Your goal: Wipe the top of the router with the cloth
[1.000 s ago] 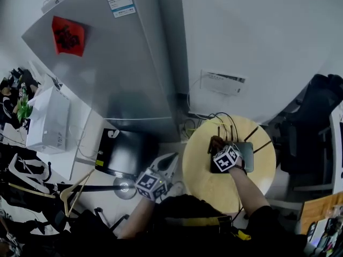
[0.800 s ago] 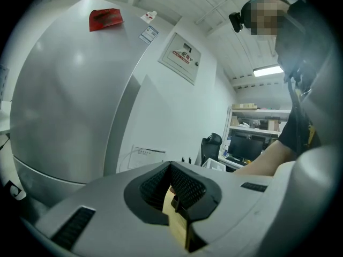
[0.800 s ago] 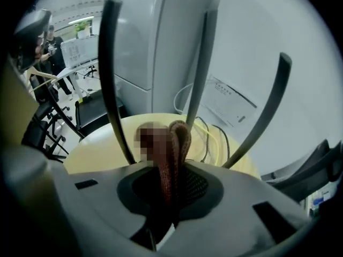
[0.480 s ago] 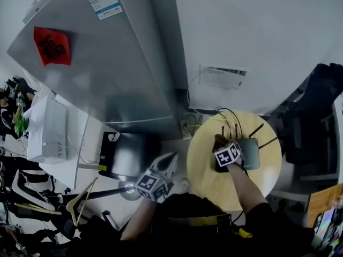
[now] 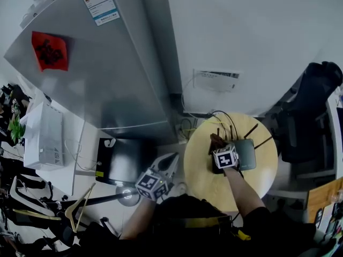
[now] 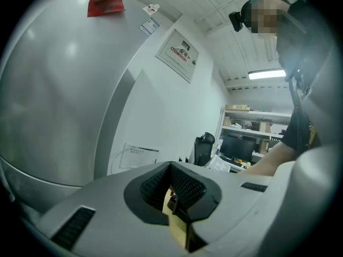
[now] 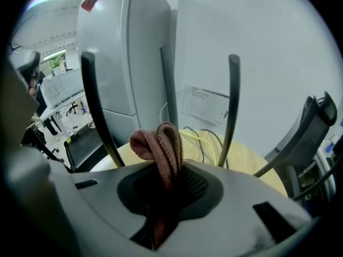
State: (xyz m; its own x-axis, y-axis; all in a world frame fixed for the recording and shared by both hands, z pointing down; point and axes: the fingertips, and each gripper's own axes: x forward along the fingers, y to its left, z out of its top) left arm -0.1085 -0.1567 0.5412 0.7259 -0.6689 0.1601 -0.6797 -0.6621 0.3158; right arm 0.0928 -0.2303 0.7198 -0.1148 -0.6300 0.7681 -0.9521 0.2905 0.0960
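one big grey fridge [image 5: 96, 74] fills the left. on it: a red sticker [image 5: 50, 51] with dark characters and a qr label [image 5: 98, 3], print too small to read. round wood table [image 5: 209, 185] stands by the white wall, with a black chair [image 5: 313, 106] to its right. wall box [image 5: 215, 81] above the table has text, illegible. router [image 5: 245, 154] lies on the table, antennas up, cables behind it. right gripper [image 5: 217, 149] reaches forward over the router's left end, jaws pinching a folded brown cloth [image 7: 161, 141]. left gripper [image 5: 170, 162] is held off the table's left edge, jaws pressed together on nothing.
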